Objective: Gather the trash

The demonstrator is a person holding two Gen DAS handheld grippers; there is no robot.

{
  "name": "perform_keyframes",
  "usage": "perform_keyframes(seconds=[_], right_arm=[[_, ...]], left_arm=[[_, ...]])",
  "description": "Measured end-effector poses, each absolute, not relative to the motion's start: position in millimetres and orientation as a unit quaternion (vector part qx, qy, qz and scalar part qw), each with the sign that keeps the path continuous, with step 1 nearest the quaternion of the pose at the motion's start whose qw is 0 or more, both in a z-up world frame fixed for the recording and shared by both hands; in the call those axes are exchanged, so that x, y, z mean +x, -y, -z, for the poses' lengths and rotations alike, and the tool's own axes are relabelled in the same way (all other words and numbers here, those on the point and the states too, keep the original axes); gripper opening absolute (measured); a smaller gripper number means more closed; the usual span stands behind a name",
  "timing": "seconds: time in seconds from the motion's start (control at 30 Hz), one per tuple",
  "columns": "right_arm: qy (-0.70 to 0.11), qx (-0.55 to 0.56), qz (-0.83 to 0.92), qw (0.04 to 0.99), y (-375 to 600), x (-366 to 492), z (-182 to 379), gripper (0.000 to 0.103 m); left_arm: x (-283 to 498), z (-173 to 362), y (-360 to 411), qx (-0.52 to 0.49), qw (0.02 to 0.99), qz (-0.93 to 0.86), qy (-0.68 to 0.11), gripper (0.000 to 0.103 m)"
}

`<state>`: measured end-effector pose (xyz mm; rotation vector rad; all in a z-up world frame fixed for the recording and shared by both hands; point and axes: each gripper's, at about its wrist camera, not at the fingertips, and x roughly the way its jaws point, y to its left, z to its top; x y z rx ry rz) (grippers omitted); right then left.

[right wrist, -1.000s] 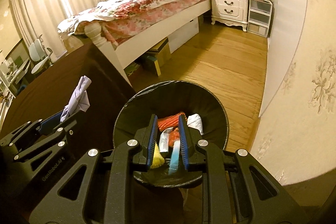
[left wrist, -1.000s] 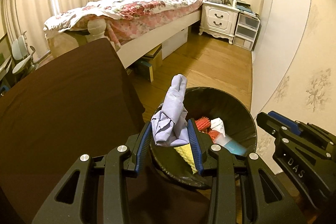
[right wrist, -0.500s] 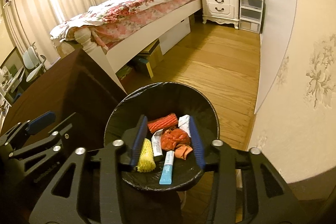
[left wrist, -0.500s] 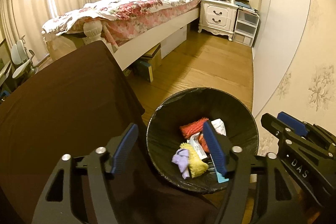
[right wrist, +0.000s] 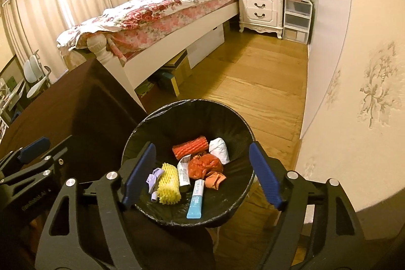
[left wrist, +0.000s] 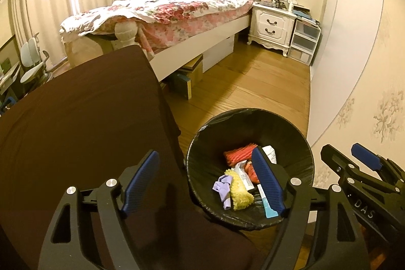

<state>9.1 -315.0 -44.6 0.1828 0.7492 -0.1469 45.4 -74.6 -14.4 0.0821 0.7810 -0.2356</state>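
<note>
Both claws, left (left wrist: 205, 180) and right (right wrist: 202, 173), have just been opening; I see them wide, empty, above the black bin (right wrist: 238, 123) of trash.

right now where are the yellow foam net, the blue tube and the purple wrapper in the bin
yellow foam net (right wrist: 169, 185), right wrist view, middle of its mesh body
blue tube (right wrist: 196, 200), right wrist view, middle of the tube
purple wrapper (left wrist: 223, 187), left wrist view, centre of the crumpled piece
</note>
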Motion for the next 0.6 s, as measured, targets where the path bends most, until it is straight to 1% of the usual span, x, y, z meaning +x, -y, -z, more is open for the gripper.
perform_keyframes(seconds=[0.3, 0.4, 0.5, 0.6], right_arm=[[-0.361, 0.070, 0.069, 0.927, 300.0, -1.8, 40.3, 0.082], [-0.356, 0.067, 0.068, 0.929, 294.9, -5.6, 34.3, 0.083], [-0.349, 0.064, 0.067, 0.932, 289.5, -11.3, 27.3, 0.087], [-0.341, 0.058, 0.065, 0.936, 283.6, -15.9, 20.7, 0.088]], left_arm=[[30.9, 8.2, 55.3, 0.029, 0.922, 0.100, -0.373, 0.077], [27.1, 4.7, 48.3, 0.023, 0.924, 0.095, -0.371, 0.077], [20.5, 0.1, 40.9, 0.019, 0.926, 0.090, -0.365, 0.078], [16.8, -2.5, 32.6, 0.017, 0.928, 0.085, -0.362, 0.078]])
